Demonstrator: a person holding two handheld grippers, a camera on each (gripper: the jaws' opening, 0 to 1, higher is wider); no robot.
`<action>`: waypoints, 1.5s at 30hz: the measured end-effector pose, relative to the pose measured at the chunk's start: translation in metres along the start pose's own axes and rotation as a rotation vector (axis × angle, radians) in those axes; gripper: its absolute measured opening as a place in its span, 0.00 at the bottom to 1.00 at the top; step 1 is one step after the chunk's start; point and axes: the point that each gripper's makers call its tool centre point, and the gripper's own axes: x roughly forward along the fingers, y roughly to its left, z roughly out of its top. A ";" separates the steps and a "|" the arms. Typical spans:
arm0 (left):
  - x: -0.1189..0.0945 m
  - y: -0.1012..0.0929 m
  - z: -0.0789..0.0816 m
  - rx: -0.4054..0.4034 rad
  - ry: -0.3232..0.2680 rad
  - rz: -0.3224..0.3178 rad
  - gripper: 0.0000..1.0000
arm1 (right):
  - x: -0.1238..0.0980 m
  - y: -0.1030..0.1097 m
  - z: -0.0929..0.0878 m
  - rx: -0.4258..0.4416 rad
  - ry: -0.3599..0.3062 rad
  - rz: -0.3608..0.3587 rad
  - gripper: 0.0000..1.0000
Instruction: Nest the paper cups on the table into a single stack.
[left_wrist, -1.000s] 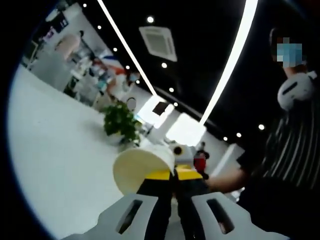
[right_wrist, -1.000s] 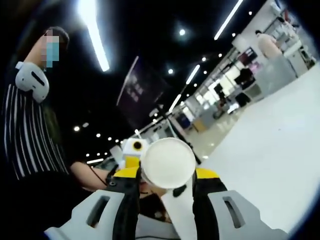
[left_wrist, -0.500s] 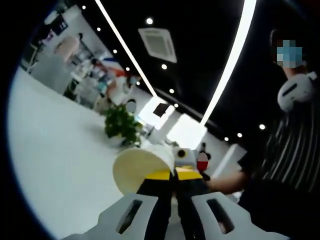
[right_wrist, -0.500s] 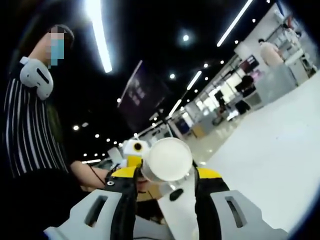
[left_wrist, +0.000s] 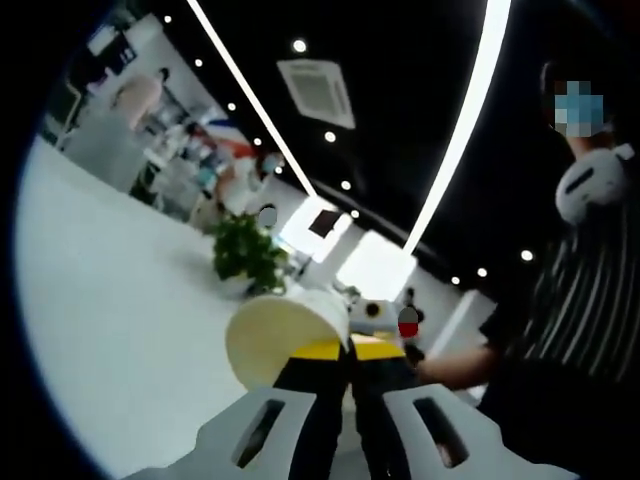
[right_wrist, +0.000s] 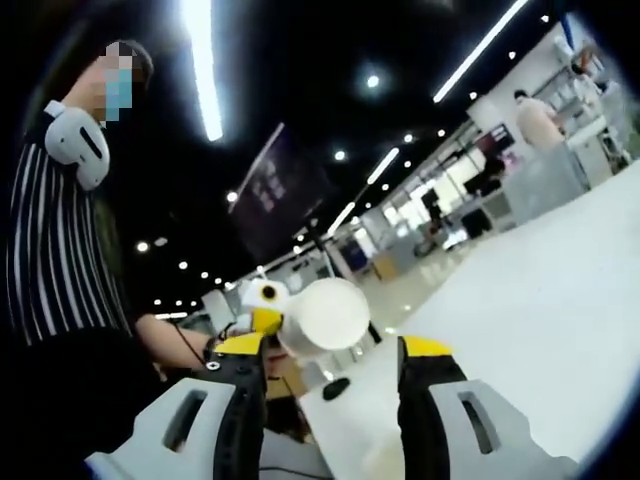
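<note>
Left gripper view. Left gripper (left_wrist: 349, 352): yellow-tipped jaws pressed together, pinching the wall of a paper cup (left_wrist: 283, 332). Cup lies on its side, open mouth toward 8 o'clock, base at 2 o'clock. Just past the base, at 3 o'clock of the cup, the other gripper's yellow tip and lens box.

White table (left_wrist: 110, 300) spreads from 7 to 10 o'clock; bare, wide room on that side of the cup. Far edge runs diagonally toward 3 o'clock. A potted green plant (left_wrist: 246, 252) stands near that edge, at 11 o'clock of the cup, apart from it.

Person in a striped shirt (left_wrist: 575, 300) fills the 3 o'clock side; a bare forearm reaches in toward the grippers. Tight on that side.

Right gripper view. Right gripper (right_wrist: 335, 350): jaws stand well apart, nothing between them. A paper cup's round base (right_wrist: 326, 313) faces the camera just above the gap, nearer the left jaw; whether it touches that jaw, cannot tell. The left gripper's yellow tip sits at its 9 o'clock.

Table (right_wrist: 540, 300) open from 2 to 5 o'clock. Striped shirt (right_wrist: 50, 270) at 9 o'clock.

Room: dark ceiling, long light strips (left_wrist: 462, 120), small spot lamps, a square ceiling vent (left_wrist: 318, 88). Bright counters and distant figures beyond the table's far edge.
</note>
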 end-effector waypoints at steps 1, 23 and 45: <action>0.000 0.000 0.001 0.006 -0.003 0.001 0.00 | -0.003 -0.003 0.001 -0.003 0.003 -0.009 0.49; -0.022 0.010 0.015 0.018 -0.020 0.055 0.00 | -0.034 -0.051 -0.017 -0.143 0.140 -0.233 0.82; -0.035 0.019 0.017 0.073 0.068 0.127 0.00 | -0.059 -0.072 -0.019 -0.153 0.171 -0.317 1.00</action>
